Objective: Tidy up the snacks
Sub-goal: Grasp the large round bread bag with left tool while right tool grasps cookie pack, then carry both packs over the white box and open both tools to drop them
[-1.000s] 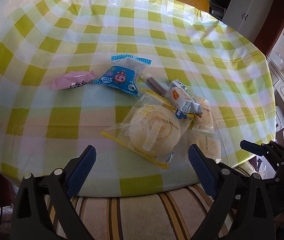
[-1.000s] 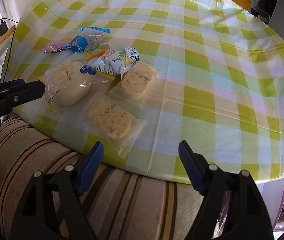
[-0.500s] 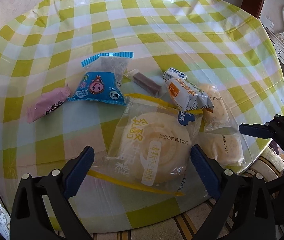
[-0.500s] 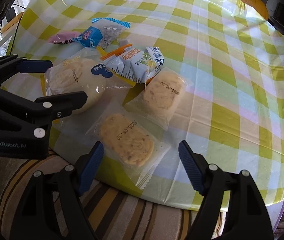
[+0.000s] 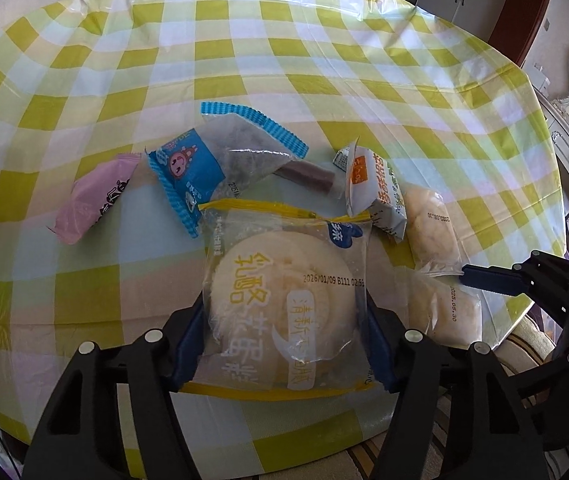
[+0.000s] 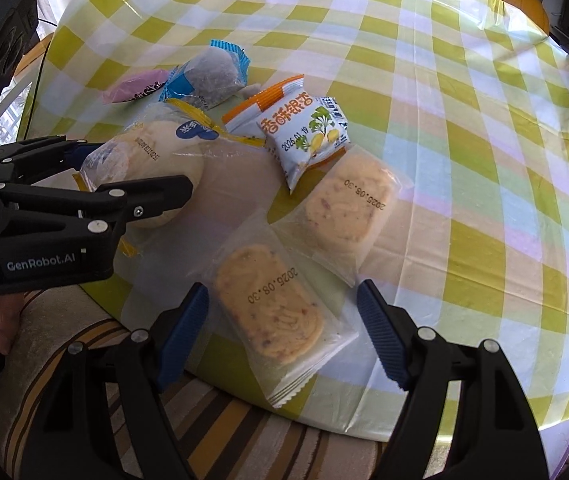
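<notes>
Moved: both grippers have come down and closer to the snacks since the earlier pictures, and the jaws of both have just been closing
Left gripper [image 5: 282, 340]: it squeezes the big round cake pack [image 5: 284, 296] from both sides; the blue pads press into the wrap and the wrap bunches up there
Right gripper [image 6: 282, 332]: half wide, with the near flat cookie pack [image 6: 270, 304] between the jaws; the pads are just beside the wrap and do not seem to press it yet
Where the snacks are: all in one bunch at the near edge of the table [image 6: 464, 140], on the green check cloth; the second cookie pack [image 6: 346, 208] touches the first, and the white and orange bag [image 6: 304, 132] leans on it
Others: the blue bag [image 5: 208, 160] and the pink pack [image 5: 92, 196] lie further back, near the left gripper's side
How the cake will feel: light and very soft, so I think a hard squeeze would squash it; the shiny wrap looks slippery
How the cookie will feel: light, thin, and I think it could snap
Where to hold: across the middle of each pack, gently, not by the loose crinkly ends
</notes>
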A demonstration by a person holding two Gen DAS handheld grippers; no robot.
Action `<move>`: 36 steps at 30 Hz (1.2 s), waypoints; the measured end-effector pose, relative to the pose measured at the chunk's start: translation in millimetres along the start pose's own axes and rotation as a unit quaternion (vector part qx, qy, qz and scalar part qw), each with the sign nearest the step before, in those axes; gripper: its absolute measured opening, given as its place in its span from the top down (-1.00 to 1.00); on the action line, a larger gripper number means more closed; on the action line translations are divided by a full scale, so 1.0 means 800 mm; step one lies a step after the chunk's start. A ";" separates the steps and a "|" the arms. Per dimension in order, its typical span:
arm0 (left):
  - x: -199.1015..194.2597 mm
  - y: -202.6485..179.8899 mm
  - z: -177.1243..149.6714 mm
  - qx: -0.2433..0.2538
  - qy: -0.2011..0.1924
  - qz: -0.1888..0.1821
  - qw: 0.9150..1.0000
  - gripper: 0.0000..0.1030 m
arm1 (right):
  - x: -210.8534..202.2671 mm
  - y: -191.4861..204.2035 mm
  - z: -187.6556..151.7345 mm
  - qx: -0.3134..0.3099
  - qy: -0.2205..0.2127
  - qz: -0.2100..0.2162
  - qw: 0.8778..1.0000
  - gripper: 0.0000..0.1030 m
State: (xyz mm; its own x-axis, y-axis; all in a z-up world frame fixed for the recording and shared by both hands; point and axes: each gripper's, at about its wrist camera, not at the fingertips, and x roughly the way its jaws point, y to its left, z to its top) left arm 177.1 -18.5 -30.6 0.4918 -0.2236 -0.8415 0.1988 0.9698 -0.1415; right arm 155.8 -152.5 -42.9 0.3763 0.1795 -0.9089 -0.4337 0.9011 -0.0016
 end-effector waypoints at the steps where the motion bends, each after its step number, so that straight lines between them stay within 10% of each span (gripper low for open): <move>1: -0.001 0.000 -0.001 0.000 -0.001 0.002 1.000 -0.23 | -0.001 0.001 -0.001 -0.001 -0.001 -0.001 1.000 -0.27; 10: -0.026 0.003 -0.008 -0.015 -0.025 0.012 1.000 -0.20 | -0.007 0.008 -0.004 -0.012 -0.007 0.007 1.000 0.24; 36: -0.079 -0.054 -0.024 0.005 -0.052 0.018 0.998 -0.19 | -0.068 -0.040 -0.045 0.068 -0.046 0.020 0.996 0.31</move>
State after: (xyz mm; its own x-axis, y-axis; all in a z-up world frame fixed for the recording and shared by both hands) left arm 121.2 -44.6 18.7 0.5839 -0.1981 -0.7873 0.1872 0.9765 -0.1069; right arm 119.5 -205.1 -8.5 0.4371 0.2464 -0.8650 -0.3372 0.9365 0.0964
